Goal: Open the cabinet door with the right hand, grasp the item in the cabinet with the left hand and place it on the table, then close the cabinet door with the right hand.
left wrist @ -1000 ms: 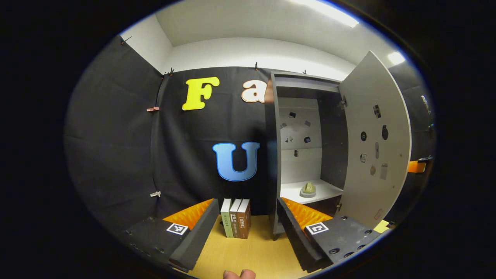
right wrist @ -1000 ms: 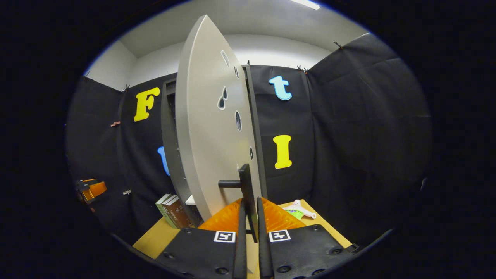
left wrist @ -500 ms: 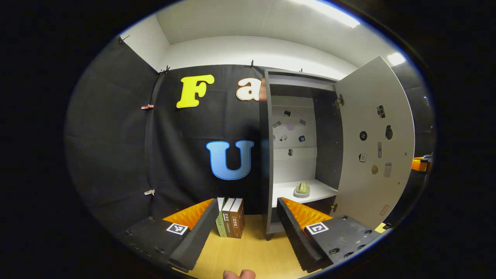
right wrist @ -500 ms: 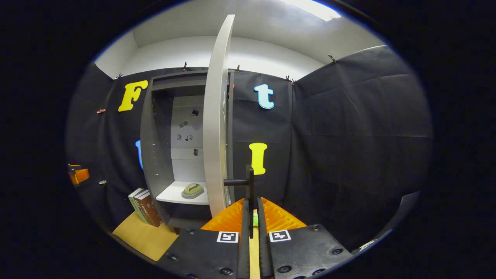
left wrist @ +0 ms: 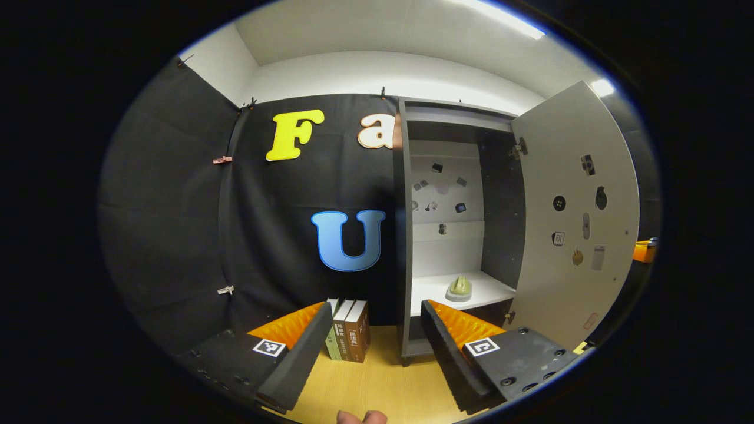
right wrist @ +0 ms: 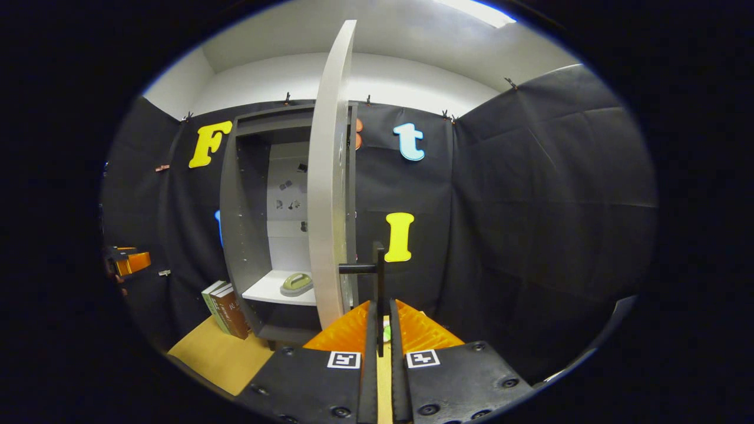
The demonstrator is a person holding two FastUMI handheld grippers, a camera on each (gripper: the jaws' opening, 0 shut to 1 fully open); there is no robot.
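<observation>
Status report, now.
Right gripper shut on door handle, door open. Left gripper open, short of the green item on the shelf. Path clear.

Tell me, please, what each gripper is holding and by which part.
The right gripper is shut on the door handle, at its lower end. The left gripper, open, holds nothing.

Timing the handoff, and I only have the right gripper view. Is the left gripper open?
Observer: Yes. The left gripper is open, fingers wide apart, low over the table and facing the cabinet.
Operator: My right gripper is shut on the handle and I see the door edge-on. How far open is it?
Observer: The door is swung wide and its inner face, dotted with small stickers, faces the left gripper.
Operator: Anything blocking the item?
Observer: No. From the front, the item sits alone on the shelf.
</observation>
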